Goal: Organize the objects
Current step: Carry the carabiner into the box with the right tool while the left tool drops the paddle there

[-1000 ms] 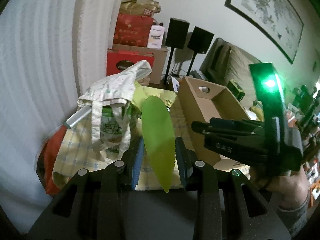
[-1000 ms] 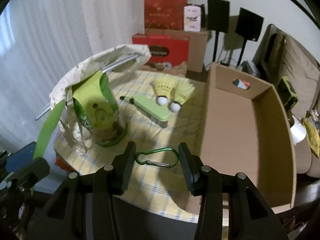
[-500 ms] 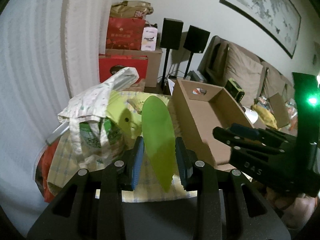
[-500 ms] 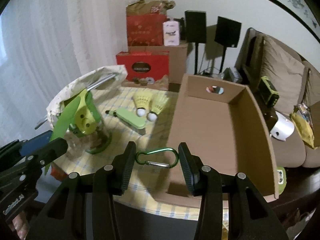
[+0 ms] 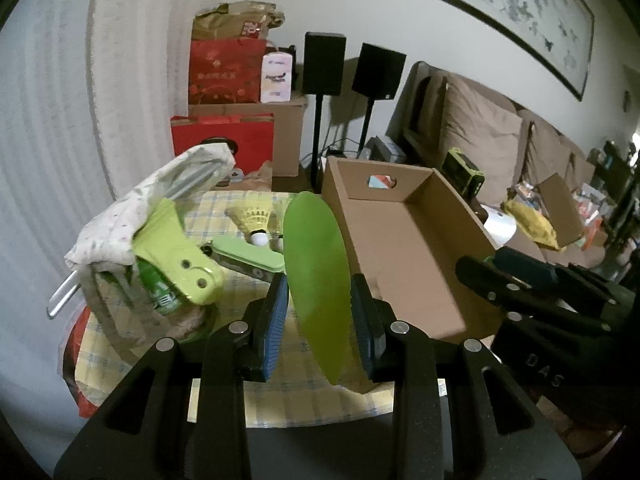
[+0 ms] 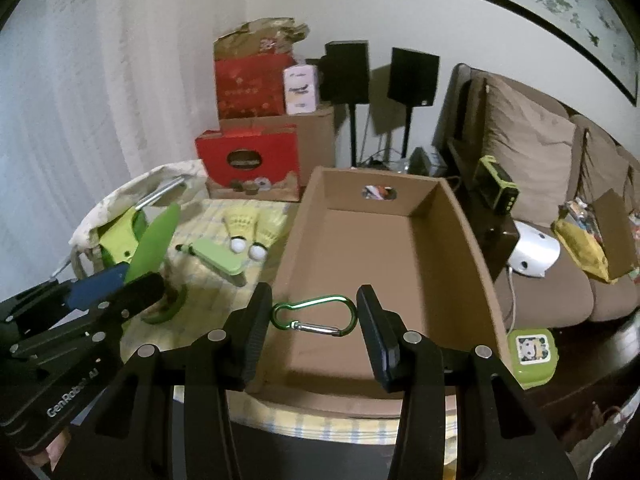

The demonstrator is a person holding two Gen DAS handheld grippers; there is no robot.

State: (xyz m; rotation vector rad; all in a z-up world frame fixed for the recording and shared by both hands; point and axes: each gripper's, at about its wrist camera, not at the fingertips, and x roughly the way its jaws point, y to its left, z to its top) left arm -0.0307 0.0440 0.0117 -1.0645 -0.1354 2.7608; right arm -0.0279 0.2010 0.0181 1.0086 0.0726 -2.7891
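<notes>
My left gripper [image 5: 319, 312] is shut on a flat lime-green oval blade [image 5: 316, 276], held upright above the checked tablecloth [image 5: 288, 396]. My right gripper [image 6: 315, 318] is shut on a green carabiner [image 6: 314, 316], held crosswise over the near end of the open cardboard box [image 6: 380, 264]. In the right wrist view the left gripper [image 6: 132, 280] with the green blade [image 6: 154, 240] shows at the left. The box [image 5: 404, 248] stands to the right of the left gripper. The right gripper's black body [image 5: 552, 304] shows at the right edge of the left wrist view.
On the table lie two yellow shuttlecocks [image 6: 250, 228], a light green folding case [image 6: 218, 258] and a printed cloth bag [image 5: 132, 216] holding a green jar and a lime-green piece [image 5: 180, 256]. Red gift boxes [image 6: 248, 156], speakers and a brown sofa [image 6: 532, 208] stand behind.
Both grippers have drawn back from the table, keeping their loads. The carabiner now hangs over the box's near end instead of over the cloth. The bag and box look farther away.
</notes>
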